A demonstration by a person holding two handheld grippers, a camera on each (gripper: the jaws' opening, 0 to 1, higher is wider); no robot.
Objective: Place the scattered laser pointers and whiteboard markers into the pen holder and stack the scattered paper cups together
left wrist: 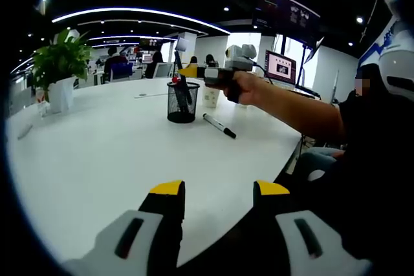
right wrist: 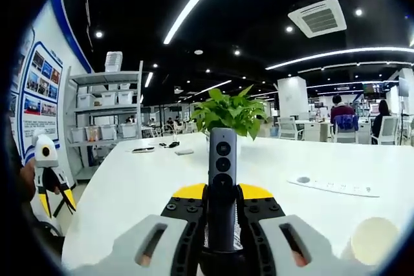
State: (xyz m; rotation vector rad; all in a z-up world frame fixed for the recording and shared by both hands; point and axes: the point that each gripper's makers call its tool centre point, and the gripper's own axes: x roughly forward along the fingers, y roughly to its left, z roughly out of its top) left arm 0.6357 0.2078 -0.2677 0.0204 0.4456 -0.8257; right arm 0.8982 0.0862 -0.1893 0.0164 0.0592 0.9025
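One dark, slim laser pointer [right wrist: 222, 185] with round buttons is clamped upright in the right gripper [right wrist: 222, 224], long axis toward 12 o'clock. No writing is legible on it. In the left gripper view, the right gripper [left wrist: 194, 71] is seen above a black mesh pen holder [left wrist: 182, 103]; a black whiteboard marker [left wrist: 219, 126] lies at the holder's 4 o'clock on the smooth white counter [left wrist: 97, 153]. A paper cup [left wrist: 210, 97] stands beside. The left gripper [left wrist: 218, 190] is held apart, empty.

Mesh pen holder [left wrist: 182, 102] on the table [left wrist: 97, 153], marker [left wrist: 219, 125] lying just right of it, paper cup [left wrist: 211, 96] behind, potted plant [left wrist: 59, 69] far left.
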